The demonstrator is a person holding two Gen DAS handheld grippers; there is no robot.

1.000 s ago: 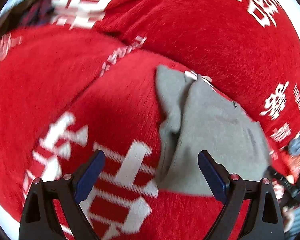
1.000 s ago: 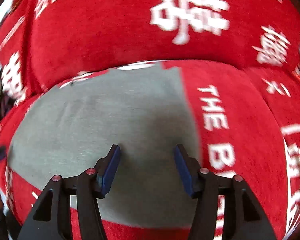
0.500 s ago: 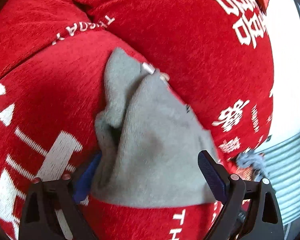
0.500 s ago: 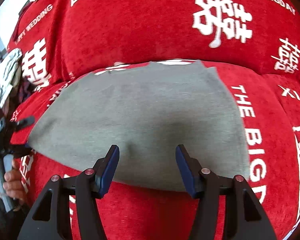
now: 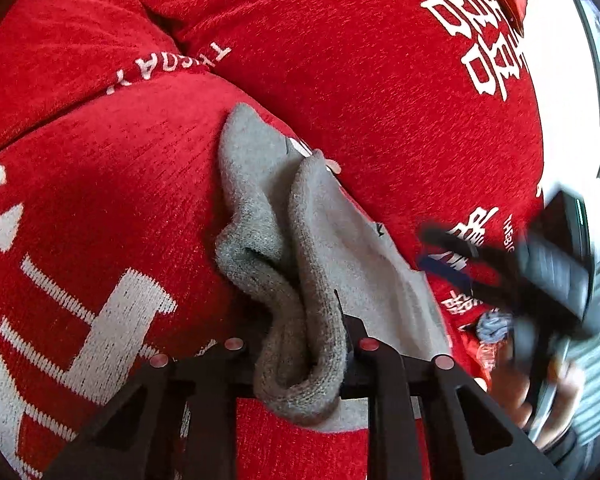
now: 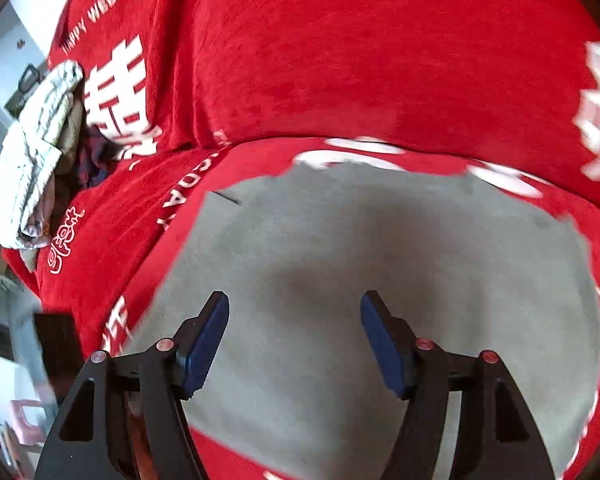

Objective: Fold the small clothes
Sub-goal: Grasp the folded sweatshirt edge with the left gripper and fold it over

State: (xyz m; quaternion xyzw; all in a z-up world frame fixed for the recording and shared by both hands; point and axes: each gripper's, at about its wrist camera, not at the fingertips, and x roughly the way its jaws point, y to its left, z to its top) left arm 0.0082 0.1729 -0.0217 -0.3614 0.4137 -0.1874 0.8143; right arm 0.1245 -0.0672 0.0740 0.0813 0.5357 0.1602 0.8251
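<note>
I see left gripper (image 5: 306, 344) jaws clamped on bunched cloth (image 5: 300, 280) edge | right gripper (image 6: 294, 336) jaws apart, hovering over cloth (image 6: 380, 272) | cloth lies on red sofa cover (image 6: 340, 60)

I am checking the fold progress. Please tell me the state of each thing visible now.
Grey knitted small garment: bunched at one edge, otherwise lying flat on the red sofa cover.
Left gripper: shut on the garment's bunched edge.
Right gripper: open, above the flat grey cloth, holding nothing.
</note>
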